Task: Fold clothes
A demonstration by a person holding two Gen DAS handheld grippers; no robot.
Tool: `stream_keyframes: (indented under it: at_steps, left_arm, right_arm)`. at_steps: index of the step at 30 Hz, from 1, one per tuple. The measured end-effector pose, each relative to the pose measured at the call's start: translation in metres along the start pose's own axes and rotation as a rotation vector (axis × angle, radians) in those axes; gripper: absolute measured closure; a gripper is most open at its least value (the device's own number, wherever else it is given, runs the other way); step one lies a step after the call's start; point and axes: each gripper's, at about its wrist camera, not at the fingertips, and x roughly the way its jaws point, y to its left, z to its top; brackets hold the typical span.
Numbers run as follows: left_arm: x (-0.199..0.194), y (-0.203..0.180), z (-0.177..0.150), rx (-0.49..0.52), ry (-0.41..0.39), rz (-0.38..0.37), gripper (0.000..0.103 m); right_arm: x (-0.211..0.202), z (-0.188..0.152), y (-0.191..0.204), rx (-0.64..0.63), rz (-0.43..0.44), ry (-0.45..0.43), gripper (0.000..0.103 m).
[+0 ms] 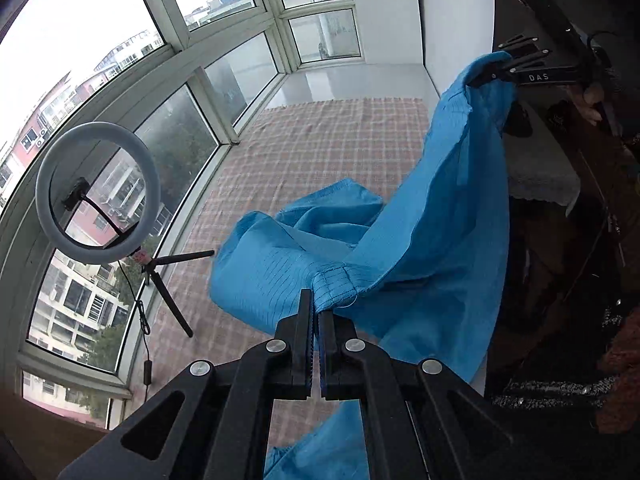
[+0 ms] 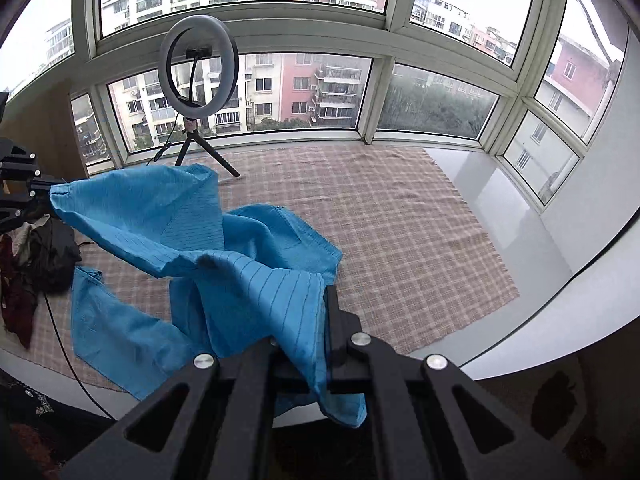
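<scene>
Item one, nearest my left lens: the left gripper (image 1: pixel 316 320), lower centre of frame, pitched steeply down, its jaws clamped tight on a hemmed corner of the blue garment (image 1: pixel 420 220). Item two: the right gripper (image 1: pixel 486 78), upper right of the left view, angled down-left, jaws pinched on another edge of the same cloth; part of a hand (image 1: pixel 592 98) shows behind its handle. In my right view that gripper sits at bottom centre with cloth draped over its left finger, hiding the tips. Item three: the garment hangs slung between both tongs, mostly lifted, its lower folds trailing on the checked mat (image 2: pixel 400 220). Item four: ring light (image 2: pixel 198 60) on a small tripod, upper left of the right view, by the window (image 2: pixel 320 92). Item five: dark clothes pile (image 2: pixel 44 256), left edge.
</scene>
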Motion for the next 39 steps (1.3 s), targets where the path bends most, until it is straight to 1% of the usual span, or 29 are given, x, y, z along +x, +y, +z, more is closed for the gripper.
stream_keyframes:
  at_steps: [2,3,5,7,8,9,12,13,15,17,20,21,23,24,25,26,27,30,32,33,35,36,37,38,39]
  left_arm:
    - [0.054,-0.027,-0.025,0.004,0.105,-0.090,0.097]
    - [0.076,-0.038,-0.035,0.010,0.144,-0.110,0.096]
    - [0.100,-0.046,-0.050,-0.015,0.161,-0.111,0.094]
    - [0.108,-0.040,-0.065,-0.098,0.150,-0.105,0.082]
    - [0.110,-0.036,-0.075,-0.137,0.144,-0.106,0.070]
    - [0.111,-0.032,-0.084,-0.175,0.138,-0.108,0.065]
    - [0.120,-0.030,-0.107,-0.290,0.123,-0.135,0.064]
    - [0.126,-0.032,-0.110,-0.320,0.121,-0.141,0.064]
    - [0.141,-0.041,-0.110,-0.345,0.115,-0.143,0.064]
    - [0.156,-0.052,-0.103,-0.350,0.106,-0.123,0.064]
    - [0.177,-0.061,-0.090,-0.393,0.100,-0.106,0.064]
    - [0.183,-0.061,-0.087,-0.427,0.099,-0.090,0.063]
    - [0.189,-0.051,-0.084,-0.524,0.086,-0.066,0.064]
    - [0.188,-0.043,-0.084,-0.559,0.068,-0.041,0.065]
    - [0.187,-0.036,-0.084,-0.591,0.049,-0.015,0.069]
    - [0.181,-0.025,-0.084,-0.604,0.025,0.017,0.091]
    - [0.174,-0.014,-0.084,-0.613,0.001,0.049,0.102]
    - [0.120,0.033,-0.079,-0.592,-0.042,0.163,0.102]
    - [0.046,0.062,-0.074,-0.553,-0.099,0.305,0.102]
    - [0.003,0.077,-0.072,-0.547,-0.130,0.354,0.102]
    - [-0.076,0.098,-0.075,-0.523,-0.173,0.422,0.102]
    - [-0.107,0.101,-0.076,-0.484,-0.185,0.473,0.101]
    - [-0.127,0.097,-0.074,-0.428,-0.177,0.526,0.101]
    - [-0.145,0.092,-0.071,-0.370,-0.166,0.578,0.102]
    - [-0.154,0.083,-0.070,-0.325,-0.147,0.601,0.102]
  right_arm:
    - [0.008,-0.007,-0.009,0.012,-0.010,0.034,0.101]
    - [0.011,-0.011,-0.012,0.013,-0.014,0.048,0.101]
    - [0.015,-0.016,-0.017,0.015,-0.024,0.064,0.101]
    - [0.014,-0.019,-0.020,0.015,-0.033,0.060,0.101]
    - [0.013,-0.020,-0.021,0.017,-0.033,0.058,0.101]
    - [0.012,-0.019,-0.022,0.017,-0.037,0.054,0.101]
    - [0.010,-0.015,-0.025,0.017,-0.035,0.043,0.101]
    - [0.009,-0.013,-0.026,0.017,-0.033,0.040,0.101]
    - [0.007,-0.009,-0.026,0.010,-0.030,0.033,0.101]
    - [0.004,-0.006,-0.024,-0.001,-0.028,0.026,0.101]
    - [-0.002,-0.003,-0.020,-0.019,-0.023,0.014,0.101]
    - [-0.004,-0.002,-0.020,-0.023,-0.023,0.010,0.101]
    - [-0.007,-0.001,-0.018,-0.031,-0.022,0.002,0.101]
    - [-0.008,-0.001,-0.018,-0.032,-0.021,0.000,0.101]
    - [-0.008,-0.001,-0.018,-0.031,-0.019,-0.001,0.101]
    - [-0.008,-0.001,-0.018,-0.031,-0.017,-0.001,0.101]
    - [-0.008,-0.002,-0.017,-0.032,-0.011,-0.002,0.101]
    - [-0.009,0.000,-0.010,-0.043,0.007,-0.011,0.101]
    - [-0.012,0.005,-0.001,-0.062,0.034,-0.026,0.101]
    - [-0.014,0.007,0.004,-0.071,0.051,-0.033,0.101]
    - [-0.015,0.013,0.016,-0.092,0.099,-0.046,0.101]
    - [-0.015,0.016,0.024,-0.104,0.122,-0.055,0.101]
    - [-0.015,0.019,0.032,-0.117,0.140,-0.064,0.101]
    - [-0.015,0.020,0.040,-0.134,0.140,-0.073,0.101]
    - [-0.013,0.022,0.045,-0.147,0.132,-0.079,0.101]
